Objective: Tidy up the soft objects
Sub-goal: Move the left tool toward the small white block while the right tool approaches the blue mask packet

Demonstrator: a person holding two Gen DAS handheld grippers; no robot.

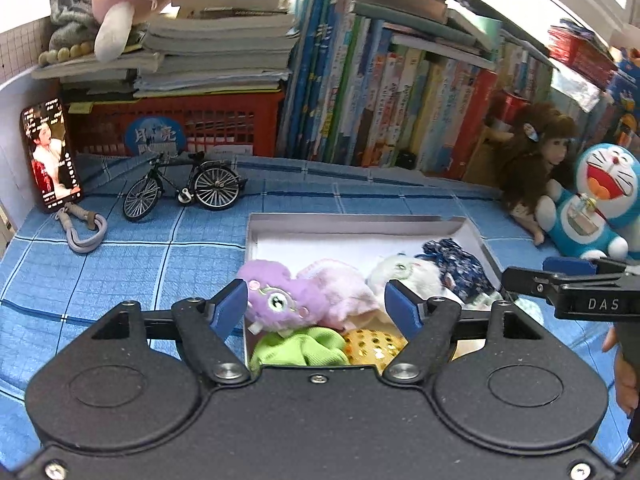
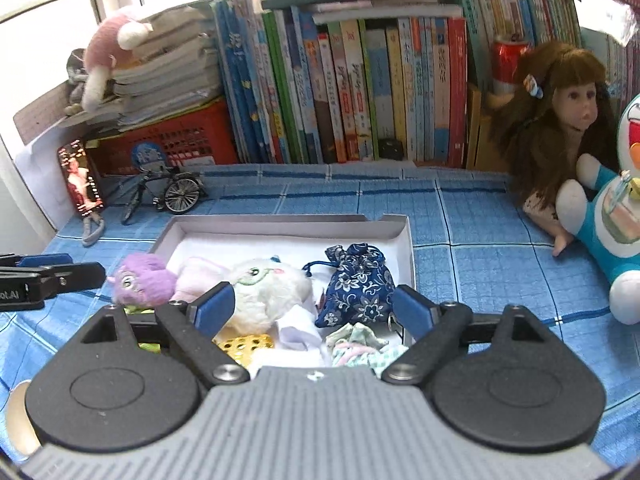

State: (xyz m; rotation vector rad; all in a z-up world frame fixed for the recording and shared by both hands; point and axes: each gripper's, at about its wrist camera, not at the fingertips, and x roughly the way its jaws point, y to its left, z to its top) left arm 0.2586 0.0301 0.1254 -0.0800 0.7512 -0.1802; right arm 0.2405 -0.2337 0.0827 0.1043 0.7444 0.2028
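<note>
1. Left gripper (image 1: 318, 306): jaws apart, gripping nothing, above purple plush (image 1: 276, 294) in white box (image 1: 360, 222).
2. Right gripper (image 2: 314, 308): jaws wide, empty, above white plush (image 2: 268, 290) and blue floral pouch (image 2: 354, 290).
3. Farther back: toy bicycle (image 1: 184, 190), doll (image 2: 560, 120), books (image 2: 348, 92).

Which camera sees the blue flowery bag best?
The right wrist view. There the blue flowery bag shows almost whole, drawstring top included, inside the white box. The left wrist view shows it smaller, far off to the side behind the white plush.
</note>
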